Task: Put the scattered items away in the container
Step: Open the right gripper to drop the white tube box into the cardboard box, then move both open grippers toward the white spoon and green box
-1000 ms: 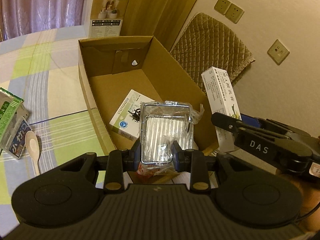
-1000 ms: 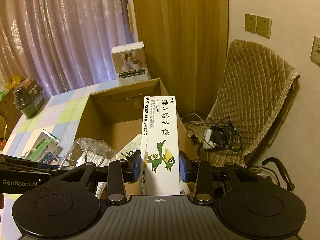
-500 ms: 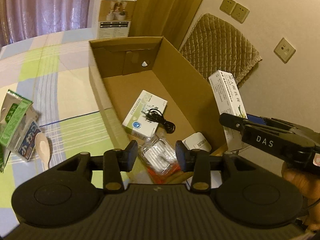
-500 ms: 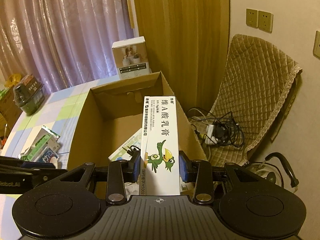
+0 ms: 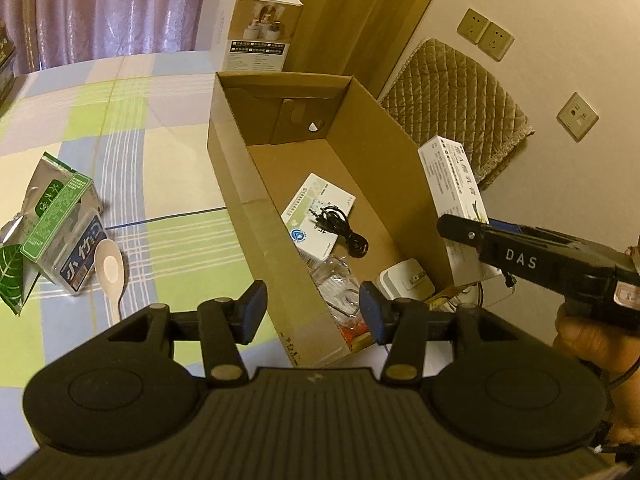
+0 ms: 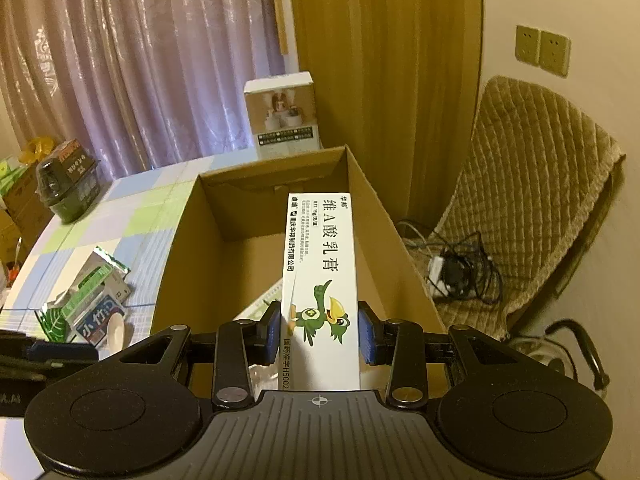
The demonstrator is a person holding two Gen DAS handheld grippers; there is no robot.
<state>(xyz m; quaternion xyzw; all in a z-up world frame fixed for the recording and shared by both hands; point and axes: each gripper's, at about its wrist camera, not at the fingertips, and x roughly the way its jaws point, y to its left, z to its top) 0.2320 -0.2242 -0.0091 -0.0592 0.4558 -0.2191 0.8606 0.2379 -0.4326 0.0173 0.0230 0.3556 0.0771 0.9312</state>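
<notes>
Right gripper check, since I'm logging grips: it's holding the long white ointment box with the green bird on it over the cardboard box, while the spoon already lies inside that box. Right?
Not quite. The left wrist view shows the spoon lying on the checked tablecloth, outside the cardboard box. The right gripper does hold the ointment box.

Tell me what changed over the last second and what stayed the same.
The left hand-held gripper let go of the clear plastic packet, which now lies inside the cardboard box; its jaws are opening with nothing between them. The right hand-held gripper stays clamped on the white ointment carton above the box. The items on the tablecloth are unmoved.
</notes>
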